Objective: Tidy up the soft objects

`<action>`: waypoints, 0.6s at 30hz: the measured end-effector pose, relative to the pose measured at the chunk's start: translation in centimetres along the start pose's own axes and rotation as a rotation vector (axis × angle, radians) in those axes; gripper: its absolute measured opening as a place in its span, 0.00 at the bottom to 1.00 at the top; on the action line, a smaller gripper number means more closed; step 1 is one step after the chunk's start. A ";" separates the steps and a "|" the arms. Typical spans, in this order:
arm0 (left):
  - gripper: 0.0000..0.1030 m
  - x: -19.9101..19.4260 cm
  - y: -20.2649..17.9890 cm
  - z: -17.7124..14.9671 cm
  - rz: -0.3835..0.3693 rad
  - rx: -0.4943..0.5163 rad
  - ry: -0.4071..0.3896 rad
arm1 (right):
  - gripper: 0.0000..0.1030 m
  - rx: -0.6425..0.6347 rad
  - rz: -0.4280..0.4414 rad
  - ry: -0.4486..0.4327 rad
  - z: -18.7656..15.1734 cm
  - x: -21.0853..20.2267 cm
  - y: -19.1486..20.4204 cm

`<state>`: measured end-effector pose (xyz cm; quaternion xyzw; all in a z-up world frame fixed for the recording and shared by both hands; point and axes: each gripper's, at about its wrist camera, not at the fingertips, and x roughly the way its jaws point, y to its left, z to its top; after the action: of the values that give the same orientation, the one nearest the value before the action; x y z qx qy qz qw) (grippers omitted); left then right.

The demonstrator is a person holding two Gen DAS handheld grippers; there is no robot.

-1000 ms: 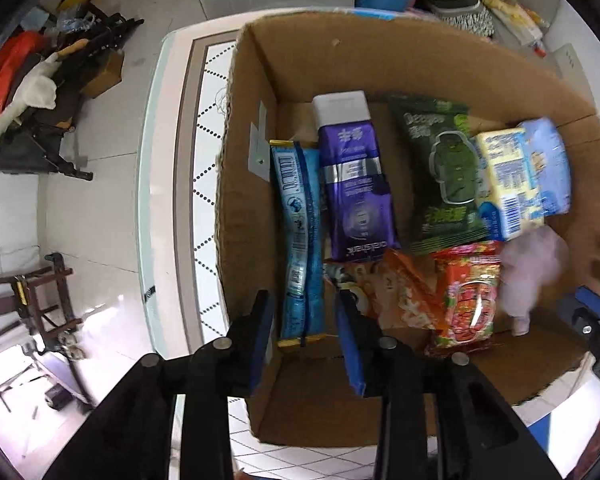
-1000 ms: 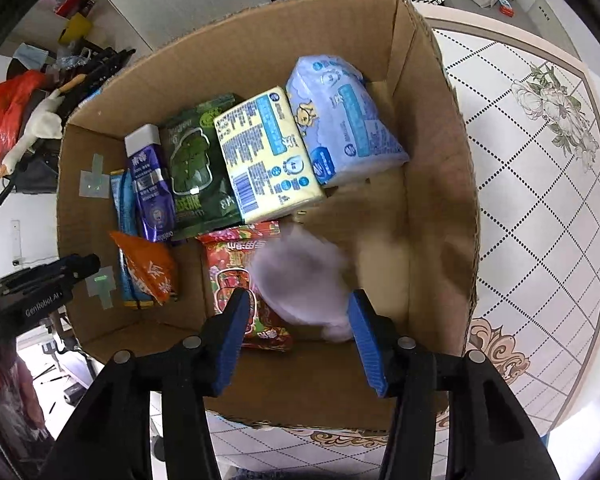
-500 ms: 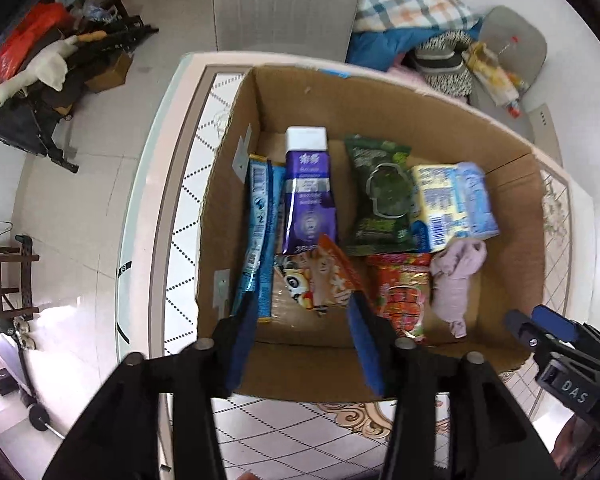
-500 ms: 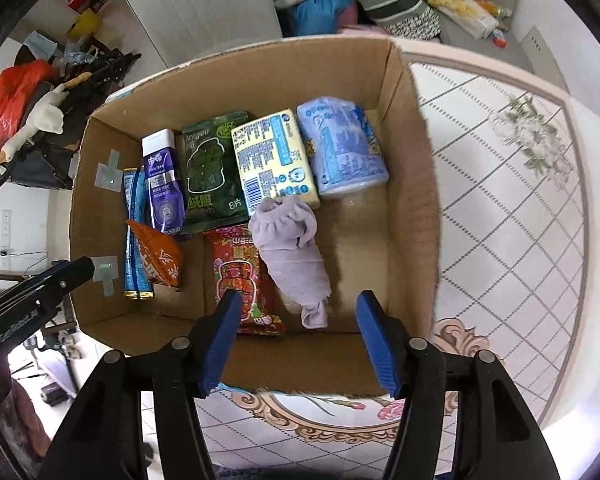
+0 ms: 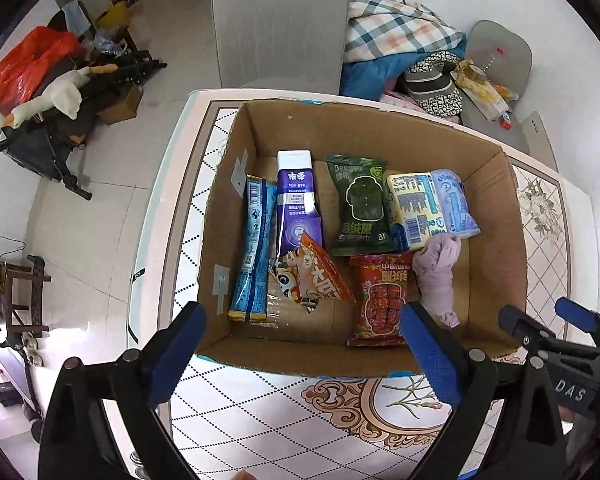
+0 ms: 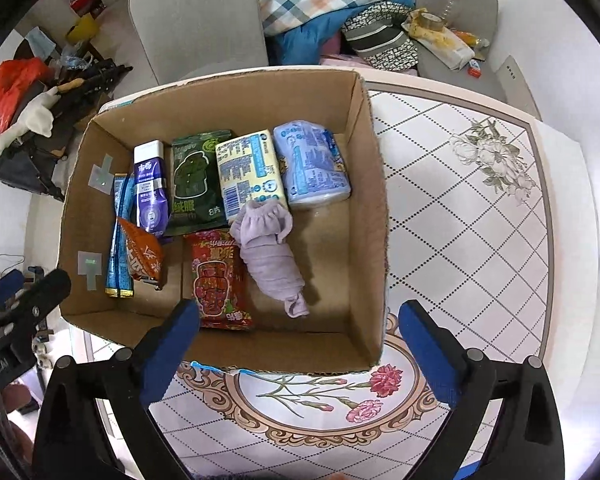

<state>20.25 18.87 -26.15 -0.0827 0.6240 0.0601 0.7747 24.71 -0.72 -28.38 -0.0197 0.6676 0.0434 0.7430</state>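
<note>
Your left gripper (image 5: 304, 340) hangs spread wide and empty above the near wall of the cardboard box (image 5: 364, 128), blue pads apart over the box's near left half. Your right gripper (image 6: 300, 338) is just as wide, holding nothing, straddling the box's near right corner (image 6: 374, 356).

The box sits on a white table (image 6: 480, 240) patterned with dotted diamonds and a carnation medallion (image 6: 328, 396) at the near edge. Beyond the table: a grey chair (image 5: 280, 24), a plaid blanket (image 5: 392, 28) heaped beside it, and at far left a red bag (image 5: 28, 64) over dark clutter on pale floor tiles.

Inside the box, the lilac rolled sock (image 6: 270, 252) lies on the floor right of centre, long axis running near to far, slightly tilted, narrow tail pointing near, open cuff far and touching the yellow tissue pack (image 6: 250, 172). The red snack bag (image 6: 218, 280) lies just left of it. A purple tube (image 6: 150, 188), a green packet (image 6: 196, 180) and a blue tissue roll pack (image 6: 312, 166) line the far side.
</note>
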 end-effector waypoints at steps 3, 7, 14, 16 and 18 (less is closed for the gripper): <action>0.97 -0.3 -0.2 -0.3 0.015 0.006 -0.011 | 0.98 0.005 -0.004 -0.007 -0.2 -0.3 -0.3; 0.97 -1.4 -0.5 -0.5 0.022 0.011 -0.031 | 0.98 0.005 -0.010 -0.024 -0.6 -1.2 -0.4; 0.97 -6.1 -1.8 -1.6 0.035 0.030 -0.091 | 0.98 -0.007 0.005 -0.072 -1.9 -5.0 -0.7; 0.97 -8.7 -2.4 -2.3 0.025 0.043 -0.130 | 0.98 -0.013 0.016 -0.112 -2.8 -7.7 -0.8; 0.97 -11.0 -2.8 -3.0 0.023 0.054 -0.166 | 0.98 -0.016 0.018 -0.151 -3.7 -10.1 -1.1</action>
<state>15.60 15.64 -15.92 -0.0495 0.5598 0.0586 0.8250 20.13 -2.52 -18.80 -0.0165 0.6094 0.0567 0.7906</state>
